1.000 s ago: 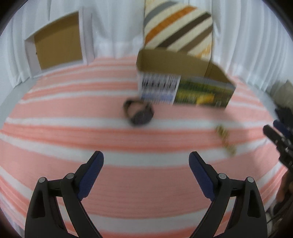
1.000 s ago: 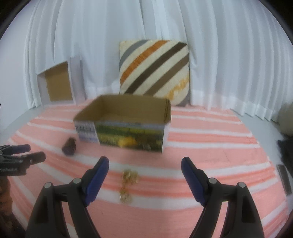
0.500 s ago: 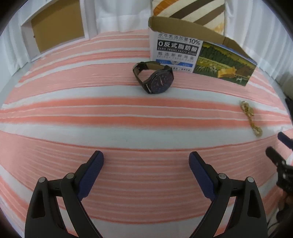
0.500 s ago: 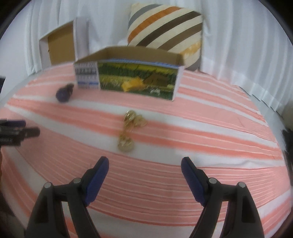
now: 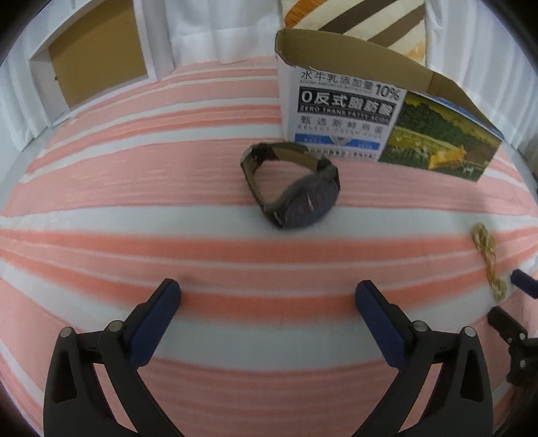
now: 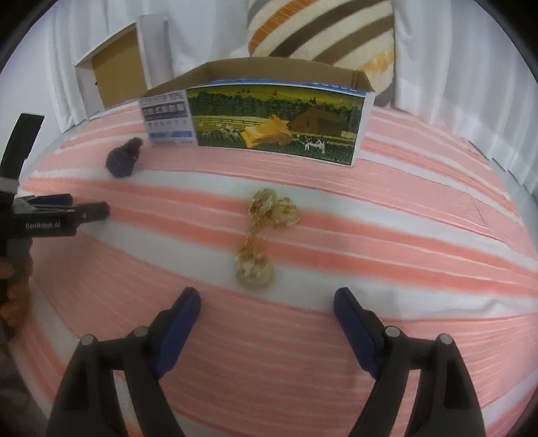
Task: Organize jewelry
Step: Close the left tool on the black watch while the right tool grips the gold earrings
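Observation:
A dark wristwatch (image 5: 292, 187) with a brown strap lies on the pink-and-white striped cloth, just in front of an open printed carton (image 5: 380, 124). My left gripper (image 5: 267, 295) hangs above the cloth short of the watch, its jaws opening wide with nothing between them. A gold chain necklace (image 6: 265, 232) lies bunched on the cloth ahead of my right gripper (image 6: 267, 302), which is open and empty. The same necklace (image 5: 487, 259) shows at the right edge of the left wrist view, and the watch (image 6: 124, 158) at the left of the right wrist view.
The carton (image 6: 275, 114) stands open-topped behind both pieces. A striped cushion (image 6: 322, 30) leans on white curtains at the back. A white box with a brown inside (image 5: 94, 57) stands at the back left. The left gripper's side (image 6: 53, 218) shows at the left edge.
Both grippers have sunk towards the cloth and tilted down. The watch and the necklace now sit closer and larger ahead of them. The left jaws stand a little wider.

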{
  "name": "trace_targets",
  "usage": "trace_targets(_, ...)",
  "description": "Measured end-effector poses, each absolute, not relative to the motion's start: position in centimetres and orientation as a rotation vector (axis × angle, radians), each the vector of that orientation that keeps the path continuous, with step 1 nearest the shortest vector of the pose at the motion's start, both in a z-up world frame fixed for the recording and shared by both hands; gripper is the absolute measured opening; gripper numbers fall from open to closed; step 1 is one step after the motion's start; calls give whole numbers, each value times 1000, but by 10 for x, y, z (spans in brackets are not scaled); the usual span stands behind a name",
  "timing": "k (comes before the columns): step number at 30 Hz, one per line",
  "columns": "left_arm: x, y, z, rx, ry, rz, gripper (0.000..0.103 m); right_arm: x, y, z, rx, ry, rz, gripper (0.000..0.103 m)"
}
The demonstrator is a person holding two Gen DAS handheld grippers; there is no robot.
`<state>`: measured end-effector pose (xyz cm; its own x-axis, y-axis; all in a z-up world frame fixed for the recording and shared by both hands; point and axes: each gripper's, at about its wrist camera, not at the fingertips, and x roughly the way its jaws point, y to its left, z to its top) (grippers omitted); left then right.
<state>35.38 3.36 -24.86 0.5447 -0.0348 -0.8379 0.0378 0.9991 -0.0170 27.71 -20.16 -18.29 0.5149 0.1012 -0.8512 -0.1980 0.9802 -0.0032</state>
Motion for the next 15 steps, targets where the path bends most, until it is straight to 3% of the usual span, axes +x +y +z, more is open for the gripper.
trace_targets(15, 376, 48, -234, -46, 878, -130, 93, 319, -186, -190, -102, 1015, 170, 85)
